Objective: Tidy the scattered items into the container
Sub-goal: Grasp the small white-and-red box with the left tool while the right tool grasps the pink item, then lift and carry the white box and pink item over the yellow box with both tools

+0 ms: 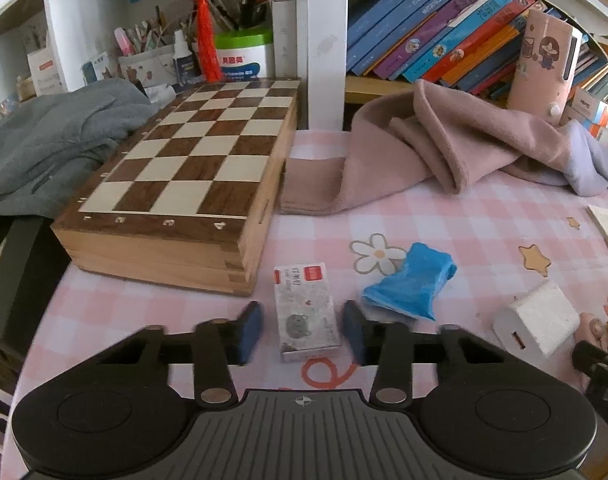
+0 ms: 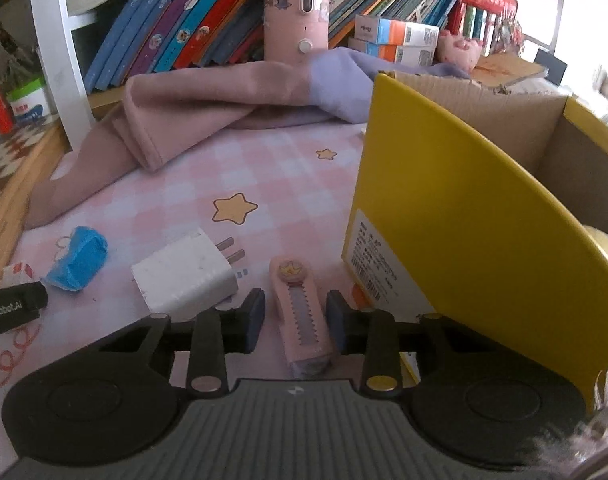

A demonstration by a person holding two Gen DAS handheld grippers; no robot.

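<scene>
We see the left gripper (image 1: 303,326) with its pads at either side of a small staple box (image 1: 307,312), a sliver of gap visible on both; we cannot tell if it grips. The right gripper (image 2: 295,318) brackets a pink utility knife (image 2: 299,316) likewise, contact unclear. A white charger (image 2: 183,276) lies just left of it; the yellow cardboard box (image 2: 464,232) stands right.

My left wrist camera looks steeply down along its fingers at the pink checked tablecloth (image 1: 484,220), close in, facing the bookshelf. My right camera looks likewise, further right. Both catch the white charger (image 1: 538,324) (image 2: 185,276) and blue wrapper (image 1: 412,288) (image 2: 77,260).
</scene>
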